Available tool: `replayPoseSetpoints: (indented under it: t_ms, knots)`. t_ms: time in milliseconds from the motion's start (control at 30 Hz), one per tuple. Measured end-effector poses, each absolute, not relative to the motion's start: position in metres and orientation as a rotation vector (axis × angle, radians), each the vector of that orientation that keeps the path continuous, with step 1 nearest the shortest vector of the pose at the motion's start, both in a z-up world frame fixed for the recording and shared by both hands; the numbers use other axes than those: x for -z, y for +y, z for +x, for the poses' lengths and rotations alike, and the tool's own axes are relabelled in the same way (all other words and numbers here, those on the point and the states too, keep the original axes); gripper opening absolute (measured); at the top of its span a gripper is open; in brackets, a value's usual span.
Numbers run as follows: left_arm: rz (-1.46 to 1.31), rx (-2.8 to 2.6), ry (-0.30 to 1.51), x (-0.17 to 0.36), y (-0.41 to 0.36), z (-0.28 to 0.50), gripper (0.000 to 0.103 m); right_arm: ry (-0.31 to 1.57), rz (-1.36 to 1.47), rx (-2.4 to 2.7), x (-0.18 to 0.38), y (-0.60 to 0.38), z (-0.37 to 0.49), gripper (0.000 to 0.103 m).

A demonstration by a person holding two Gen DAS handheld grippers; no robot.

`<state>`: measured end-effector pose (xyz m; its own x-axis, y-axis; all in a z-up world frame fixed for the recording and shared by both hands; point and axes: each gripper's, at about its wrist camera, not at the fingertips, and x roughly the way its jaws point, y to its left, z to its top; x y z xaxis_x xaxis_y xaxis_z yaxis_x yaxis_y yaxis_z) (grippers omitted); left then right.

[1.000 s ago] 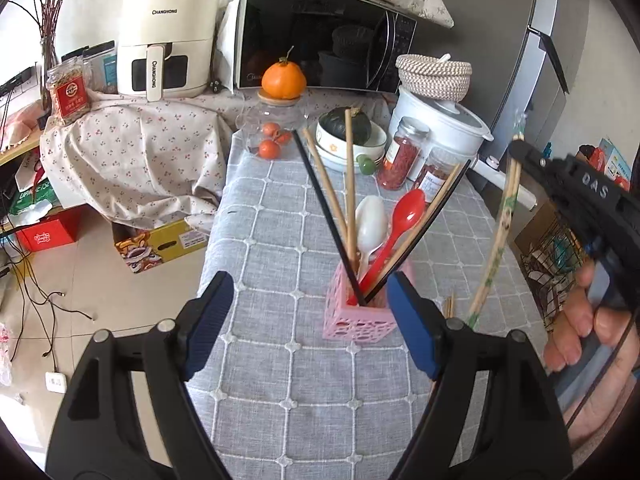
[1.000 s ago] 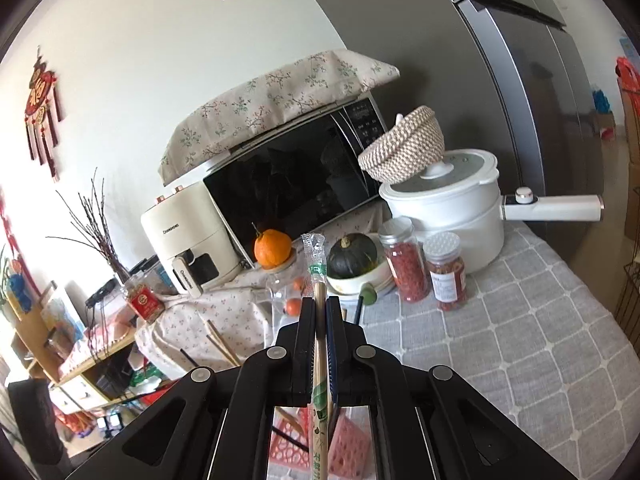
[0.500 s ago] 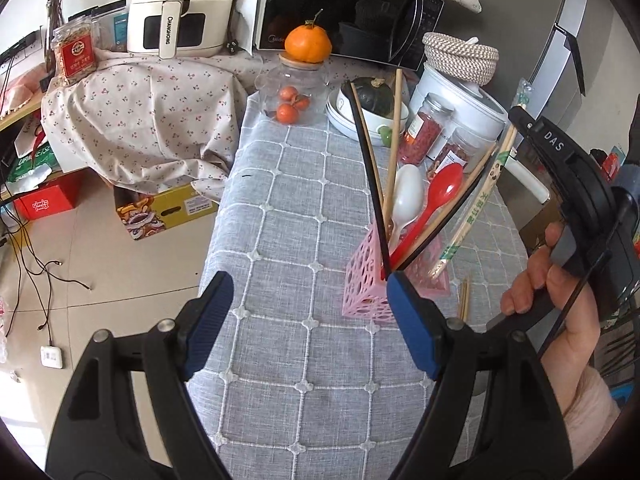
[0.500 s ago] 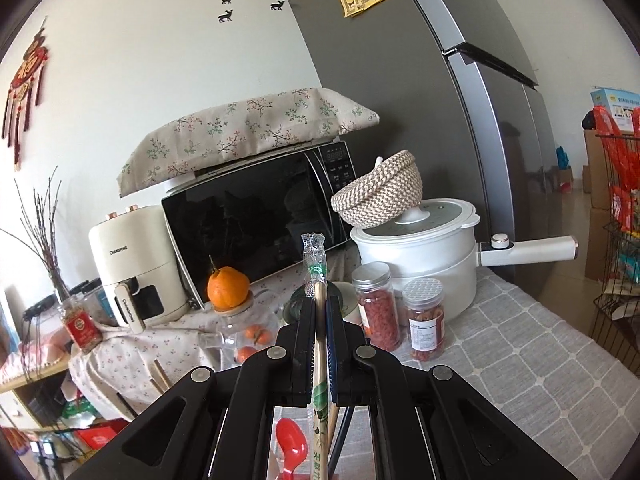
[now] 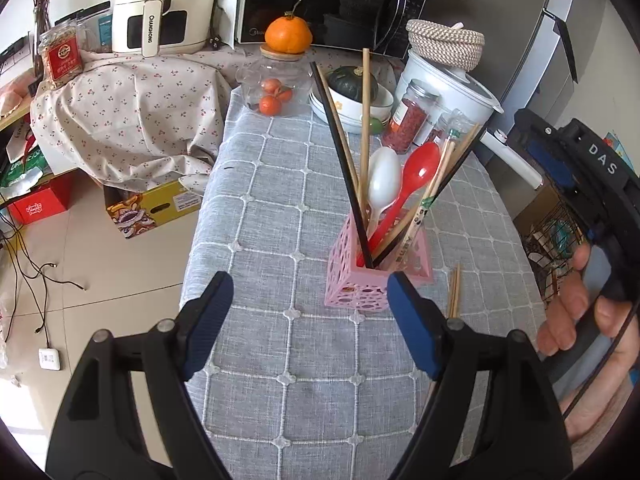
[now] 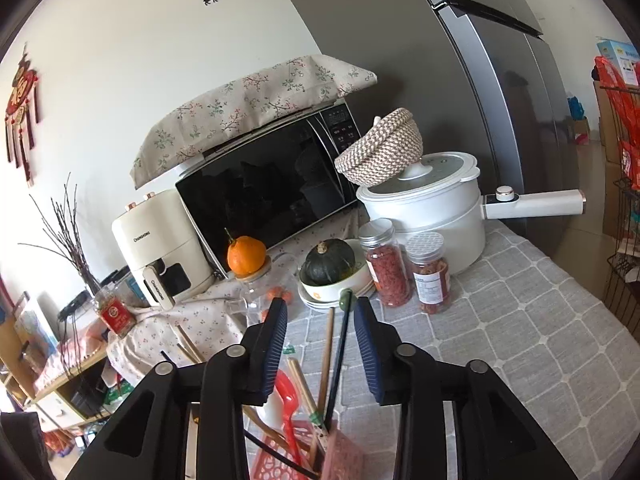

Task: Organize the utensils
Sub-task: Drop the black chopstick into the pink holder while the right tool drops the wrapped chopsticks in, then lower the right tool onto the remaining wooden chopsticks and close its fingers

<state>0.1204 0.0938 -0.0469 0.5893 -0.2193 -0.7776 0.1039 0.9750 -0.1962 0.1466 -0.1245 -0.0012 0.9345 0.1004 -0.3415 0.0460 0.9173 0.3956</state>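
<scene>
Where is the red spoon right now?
In the left wrist view, the red spoon stands in the pink basket, right beside the white spoon.

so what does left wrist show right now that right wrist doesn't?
Left wrist only: the loose wooden chopsticks lying on the tablecloth beside the pink holder, the white spoon, the open left hand-held gripper, and the hand holding the right tool.

Right wrist only: the fridge door, the wall decorations, the pot handle.

Both: the holder, the red spoon, the right hand-held gripper open above it, the microwave, the orange.
</scene>
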Motion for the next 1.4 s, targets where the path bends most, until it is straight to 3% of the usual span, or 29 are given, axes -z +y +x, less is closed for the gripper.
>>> replayPoseSetpoints:
  t_ms: [67,233,467,867,1400]
  knots:
    - [-0.139,0.202,0.938,0.049,0.090,0.120,0.081,0.406,0.408,-0.020,0.001,-0.136,0.141,0.043]
    - [-0.141,0.236,0.983,0.058,0.075,0.117,0.082,0.534,0.430,-0.002,0.013,-0.172,0.133,0.063]
    - [-0.080,0.269,1.029,0.073,0.048,0.115,0.082,0.779,0.495,0.011,0.059,-0.220,0.132,0.070]
    - [-0.017,0.292,1.150,0.102,0.014,0.121,0.082,1.225,0.275,0.030,0.153,-0.216,0.153,0.071]
    - [0.029,0.308,1.180,0.113,0.001,0.125,0.082,1.267,0.180,0.044,0.175,-0.202,0.178,0.073]
